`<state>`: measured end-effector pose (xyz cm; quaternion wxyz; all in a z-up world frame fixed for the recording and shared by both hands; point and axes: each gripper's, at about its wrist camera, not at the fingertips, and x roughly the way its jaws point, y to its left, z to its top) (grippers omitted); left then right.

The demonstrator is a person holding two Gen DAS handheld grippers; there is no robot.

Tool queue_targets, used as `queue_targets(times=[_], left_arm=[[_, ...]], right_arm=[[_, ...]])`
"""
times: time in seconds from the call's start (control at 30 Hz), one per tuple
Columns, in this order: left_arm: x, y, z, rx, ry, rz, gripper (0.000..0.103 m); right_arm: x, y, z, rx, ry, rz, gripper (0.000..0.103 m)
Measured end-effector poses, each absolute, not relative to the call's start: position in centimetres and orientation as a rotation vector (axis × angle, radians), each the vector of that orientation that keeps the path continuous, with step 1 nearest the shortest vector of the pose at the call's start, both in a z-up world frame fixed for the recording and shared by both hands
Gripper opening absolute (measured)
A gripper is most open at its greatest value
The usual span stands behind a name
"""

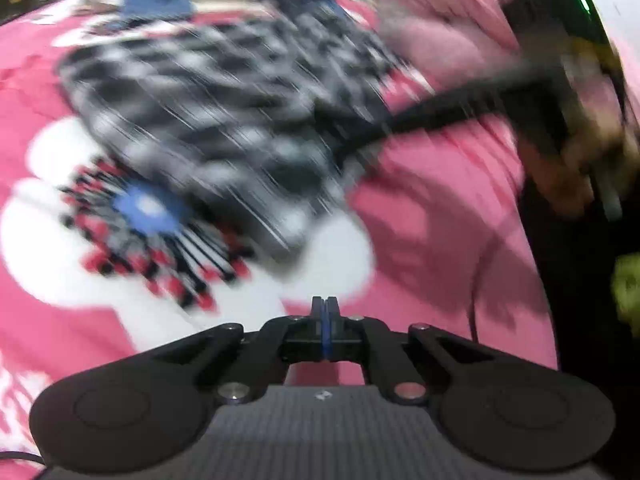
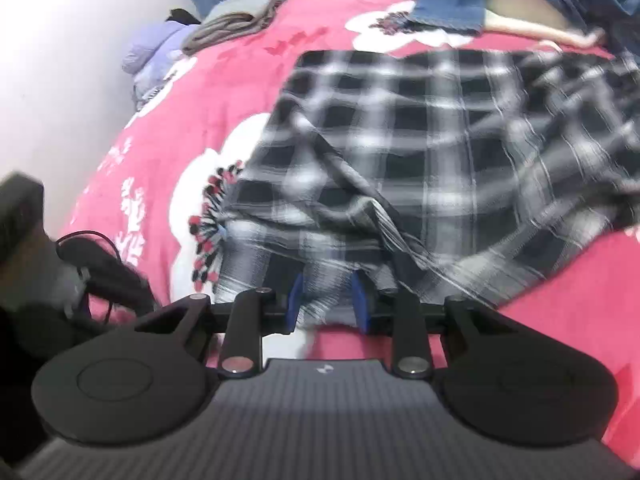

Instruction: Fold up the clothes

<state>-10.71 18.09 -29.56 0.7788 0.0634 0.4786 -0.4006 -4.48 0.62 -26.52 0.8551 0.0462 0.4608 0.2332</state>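
Plaid shirt [image 2: 420, 140] lying rumpled on the pink flowered bed cover [image 2: 248, 80], its near hem sitting between the right gripper's fingers.

Going left to right: the left gripper [image 1: 325, 312] is hanging over bare cover with its fingers pressed together on nothing, the shirt lying ahead of it and well apart. The shirt's long axis is running away from both grippers toward the far side of the bed, where blue jeans [image 2: 452, 4] are lying. The right gripper [image 2: 328, 300] is standing narrowly parted with a bunch of plaid hem between its blue fingers [image 2: 295, 300]; whether they are pinching it I cannot tell through the blur. The right hand is the nearer one, so the coming fold probably starts from this hem.
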Motion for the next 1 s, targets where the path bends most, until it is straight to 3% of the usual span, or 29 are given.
queue_targets(times=[0.17, 0.27, 0.37, 0.5, 0.67, 0.77, 0.9, 1.0], left_arm=[[-9.8, 20.3, -28.7, 0.133, 0.990, -0.718, 0.006], [-7.8, 21.6, -28.0, 0.107, 0.935, -0.586, 0.020], [-6.5, 21.3, -27.8, 0.137, 0.875, -0.521, 0.027], [-5.6, 19.9, -28.2, 0.121, 0.855, -0.542, 0.029], [-5.5, 19.1, -28.4, 0.071, 0.838, -0.536, 0.026], [-5.1, 18.8, -28.4, 0.044, 0.822, -0.525, 0.026], [-4.9, 18.7, -28.4, 0.002, 0.809, -0.509, 0.021], [-5.0, 18.8, -28.2, -0.024, 0.792, -0.482, 0.020]], right_arm=[[-4.3, 2.0, -25.7, 0.018, 0.915, 0.546, 0.026], [-4.3, 4.4, -25.3, -0.176, 0.849, 0.626, 0.028], [-4.6, 7.4, -25.5, -0.447, 0.753, 0.714, 0.033], [-4.8, 10.2, -27.0, -0.763, 0.675, 0.770, 0.033], [-4.5, 11.9, -28.4, -0.953, 0.620, 0.799, 0.030], [-3.9, 12.5, -28.4, -0.969, 0.608, 0.786, 0.025], [-3.6, 13.0, -28.0, -0.944, 0.599, 0.781, 0.003], [-4.2, 13.1, -27.6, -0.944, 0.578, 0.796, 0.002]])
